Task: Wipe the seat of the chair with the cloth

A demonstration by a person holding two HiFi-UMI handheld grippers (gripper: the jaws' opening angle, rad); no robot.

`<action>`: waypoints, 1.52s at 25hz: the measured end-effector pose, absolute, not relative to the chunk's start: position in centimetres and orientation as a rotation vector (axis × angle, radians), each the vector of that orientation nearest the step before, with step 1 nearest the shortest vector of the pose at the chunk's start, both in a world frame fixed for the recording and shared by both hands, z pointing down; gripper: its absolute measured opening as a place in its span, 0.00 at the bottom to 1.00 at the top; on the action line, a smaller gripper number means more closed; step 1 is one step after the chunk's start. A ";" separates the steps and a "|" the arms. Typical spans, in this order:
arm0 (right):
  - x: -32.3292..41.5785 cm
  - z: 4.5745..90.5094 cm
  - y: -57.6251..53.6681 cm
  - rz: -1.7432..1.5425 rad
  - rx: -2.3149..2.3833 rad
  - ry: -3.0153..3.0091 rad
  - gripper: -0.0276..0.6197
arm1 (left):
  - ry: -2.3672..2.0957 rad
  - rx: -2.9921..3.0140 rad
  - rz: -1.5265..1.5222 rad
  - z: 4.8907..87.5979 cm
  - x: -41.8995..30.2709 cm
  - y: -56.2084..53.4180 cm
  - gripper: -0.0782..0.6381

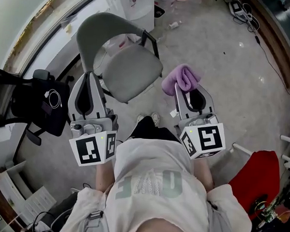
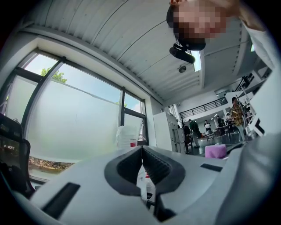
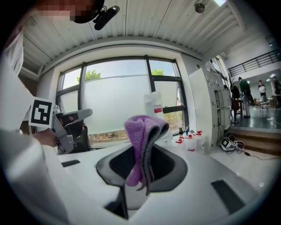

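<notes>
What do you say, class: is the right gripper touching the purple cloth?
Touching. The right gripper view shows the right gripper with its jaws shut on the purple cloth, which stands up folded between them.

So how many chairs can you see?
2: a grey chair in front of the person and a black chair at the left. The red thing at lower right may be another.

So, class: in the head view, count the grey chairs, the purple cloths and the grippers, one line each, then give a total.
Grey chair: 1
Purple cloth: 1
Grippers: 2, the left gripper and the right gripper
Total: 4
</notes>
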State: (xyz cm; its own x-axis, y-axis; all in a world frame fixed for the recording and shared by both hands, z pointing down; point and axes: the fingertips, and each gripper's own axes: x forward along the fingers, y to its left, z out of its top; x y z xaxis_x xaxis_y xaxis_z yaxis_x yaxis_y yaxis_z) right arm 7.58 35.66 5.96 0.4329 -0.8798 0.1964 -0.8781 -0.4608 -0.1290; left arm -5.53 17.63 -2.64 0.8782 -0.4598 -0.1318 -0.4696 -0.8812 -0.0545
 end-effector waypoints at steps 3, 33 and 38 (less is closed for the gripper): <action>8.6 6.2 35.0 -0.380 -2.656 1.629 0.18 | 0.723 -2.965 0.184 -2.5 -4.1 17.0 0.13; 17.5 5.3 13.0 -0.410 -2.576 1.856 0.18 | 0.953 -2.904 0.233 -0.4 2.0 -3.3 0.13; 17.8 6.2 8.6 -0.449 -2.457 2.023 0.18 | 1.097 -2.861 0.216 0.0 1.3 -4.9 0.13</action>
